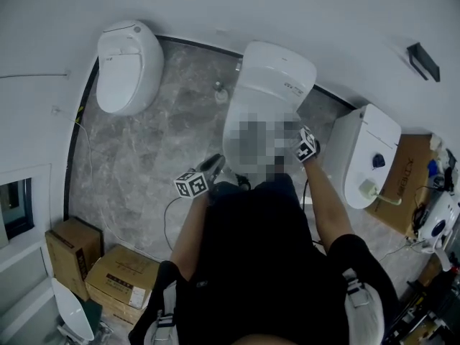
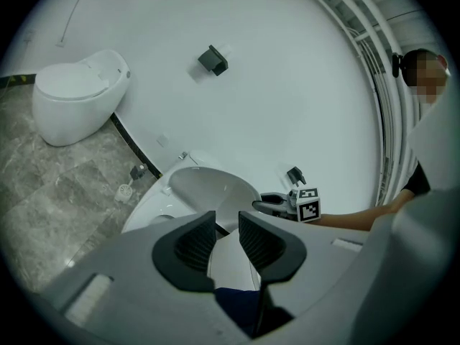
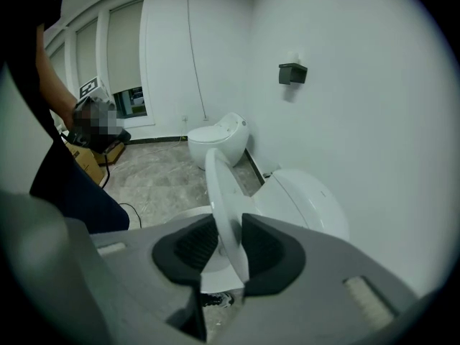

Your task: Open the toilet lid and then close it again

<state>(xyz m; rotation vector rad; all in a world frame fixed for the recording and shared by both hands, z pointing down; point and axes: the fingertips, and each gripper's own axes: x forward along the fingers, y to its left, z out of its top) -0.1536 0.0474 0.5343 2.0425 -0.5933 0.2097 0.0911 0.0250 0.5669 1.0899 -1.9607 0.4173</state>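
Observation:
The white toilet (image 1: 277, 74) stands against the curved wall right in front of me; a mosaic patch covers its bowl and lid in the head view. In the right gripper view the toilet lid (image 3: 219, 185) stands raised on edge, and my right gripper (image 3: 228, 236) is shut on its rim, both pads against it. The left gripper view shows the lid (image 2: 212, 189) from its inner side, with the right gripper (image 2: 287, 203) at its far edge. My left gripper (image 2: 226, 237) is open at the toilet's front left with nothing between its pads. In the head view the left gripper (image 1: 208, 175) and right gripper (image 1: 305, 146) flank the bowl.
A second white toilet (image 1: 128, 63) stands at the far left and a third (image 1: 366, 149) close on the right. Cardboard boxes (image 1: 118, 279) sit at the lower left. A cable (image 1: 167, 221) trails over the grey floor. A black holder (image 1: 422, 60) hangs on the wall.

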